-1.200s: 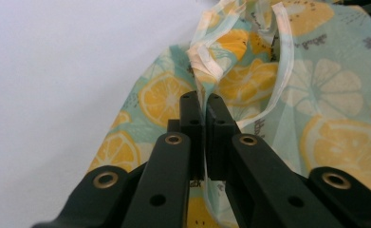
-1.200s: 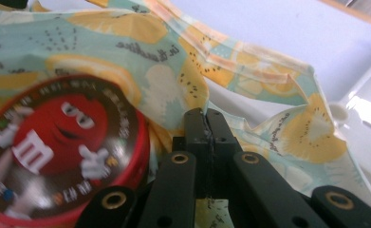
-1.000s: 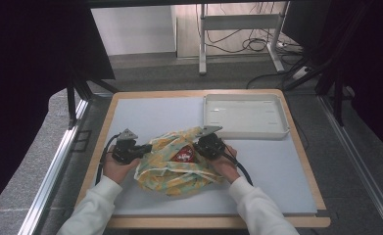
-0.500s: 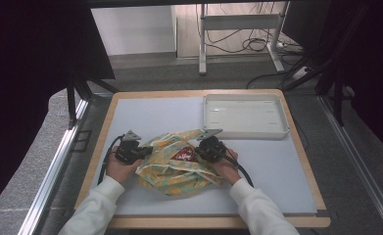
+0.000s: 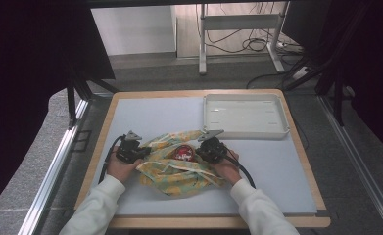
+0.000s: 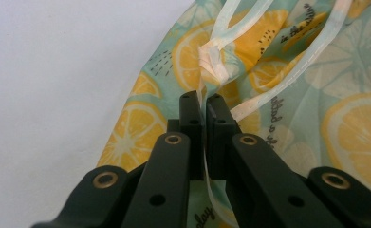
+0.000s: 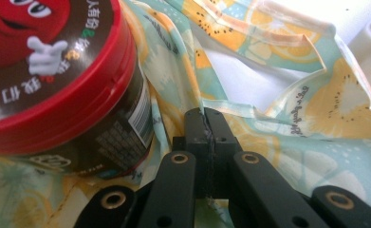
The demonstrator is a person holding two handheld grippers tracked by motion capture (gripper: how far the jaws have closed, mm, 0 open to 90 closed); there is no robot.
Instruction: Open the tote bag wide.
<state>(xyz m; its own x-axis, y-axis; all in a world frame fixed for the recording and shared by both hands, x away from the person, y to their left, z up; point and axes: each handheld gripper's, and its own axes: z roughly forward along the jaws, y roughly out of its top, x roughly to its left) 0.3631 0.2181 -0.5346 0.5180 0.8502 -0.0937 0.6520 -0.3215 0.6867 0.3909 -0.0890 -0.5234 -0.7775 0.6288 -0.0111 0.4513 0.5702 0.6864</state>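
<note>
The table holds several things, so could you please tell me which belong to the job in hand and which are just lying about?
In use:
lemon-print bag
red-lidded tub
left tongs
right tongs

Lying about:
white tray

Lemon-print bag [image 5: 179,166]: cloth drawn flatter and wider between both tools, its 6 o'clock edge lower; red-lidded tin [image 5: 183,152] more exposed.

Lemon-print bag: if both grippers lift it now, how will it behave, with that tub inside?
Likely floppy: the lemon-print bag lies crumpled, its thin fabric folding around the red-lidded tub. It should sag where the tub sits. The round tub may roll or slip out the open mouth if the bag tilts. The left gripper pinches a thin drawstring, which could slide.
</note>
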